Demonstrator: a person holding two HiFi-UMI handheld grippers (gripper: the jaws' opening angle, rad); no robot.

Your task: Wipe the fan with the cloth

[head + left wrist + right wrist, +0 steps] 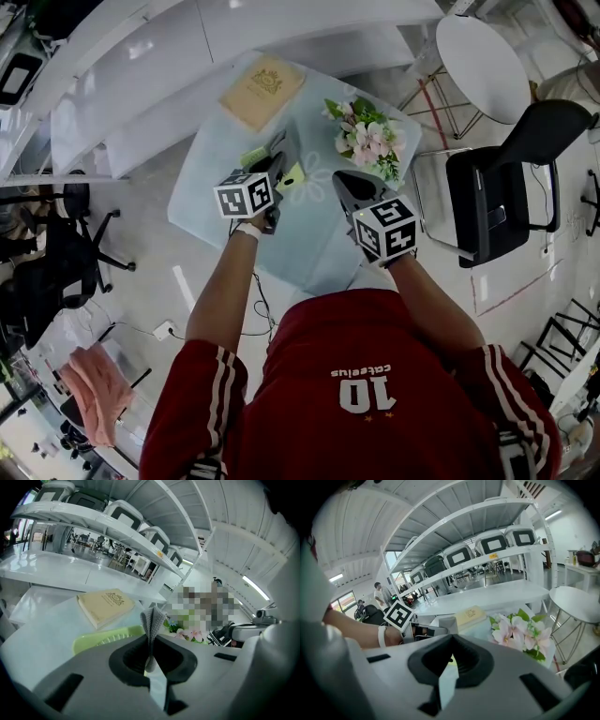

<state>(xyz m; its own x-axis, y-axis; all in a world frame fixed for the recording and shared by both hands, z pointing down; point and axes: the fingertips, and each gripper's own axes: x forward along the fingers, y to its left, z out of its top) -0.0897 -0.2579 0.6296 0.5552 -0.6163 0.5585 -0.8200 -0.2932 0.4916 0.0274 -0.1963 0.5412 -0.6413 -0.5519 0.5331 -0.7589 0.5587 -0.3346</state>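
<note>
Head view: L gripper & R gripper sit over the table, green fan lying near the book, on its person-ward side. Left gripper view: jaws pinched tight on a grey cloth, fan just this side of the book. Right gripper view: jaws together, nothing in them, book further off.

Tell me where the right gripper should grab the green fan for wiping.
Probably the end of the fan that sticks out right of the left gripper, approached from the right. The fan lies on the table, and the left gripper, shut on the cloth, hangs over its middle. The right gripper, now shut, must open first.
</note>
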